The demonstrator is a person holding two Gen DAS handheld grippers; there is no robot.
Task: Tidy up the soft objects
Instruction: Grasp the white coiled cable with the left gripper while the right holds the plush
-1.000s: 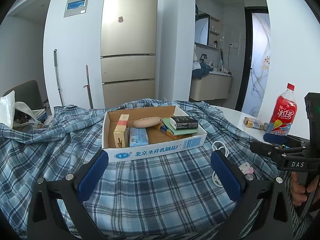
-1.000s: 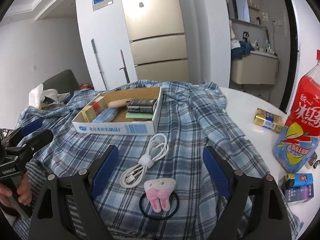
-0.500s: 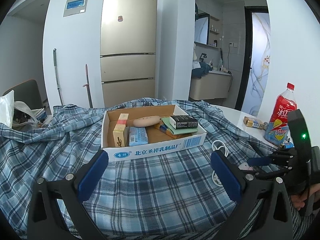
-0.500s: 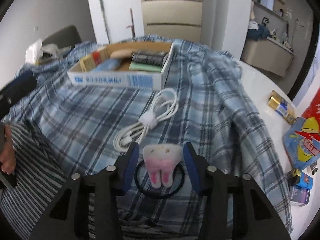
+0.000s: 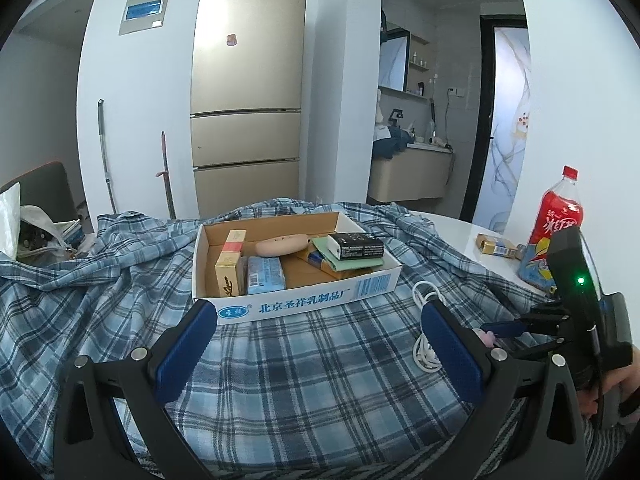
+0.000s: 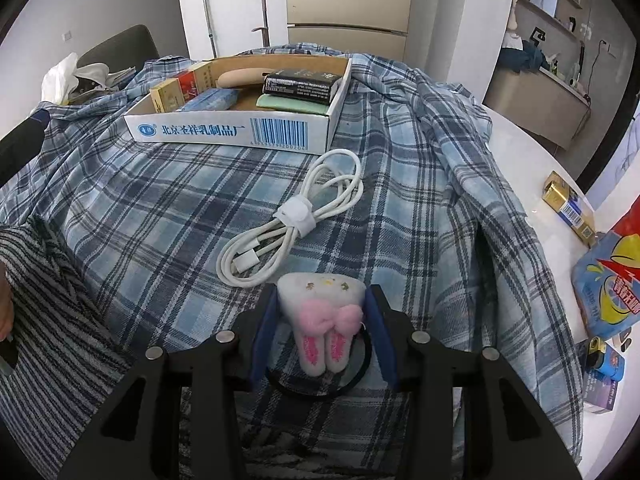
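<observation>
A white and pink plush charm on a black hair band lies on the blue plaid cloth at the near edge. My right gripper points steeply down and is shut on the plush, both blue pads pressing its sides. In the left wrist view the right gripper shows at the far right, with a bit of the plush at its tips. My left gripper stands open over the cloth, nothing between its fingers, just short of the cardboard box.
The open box holds several packs and a beige oblong item. A coiled white cable lies between box and plush. A red drink bottle, a gold pack and a small blue box stand on the white table at right. A striped garment lies at left.
The right gripper has dropped and tilted down over the plush charm, and its jaws have closed from wide apart onto it. The left gripper has kept still.
</observation>
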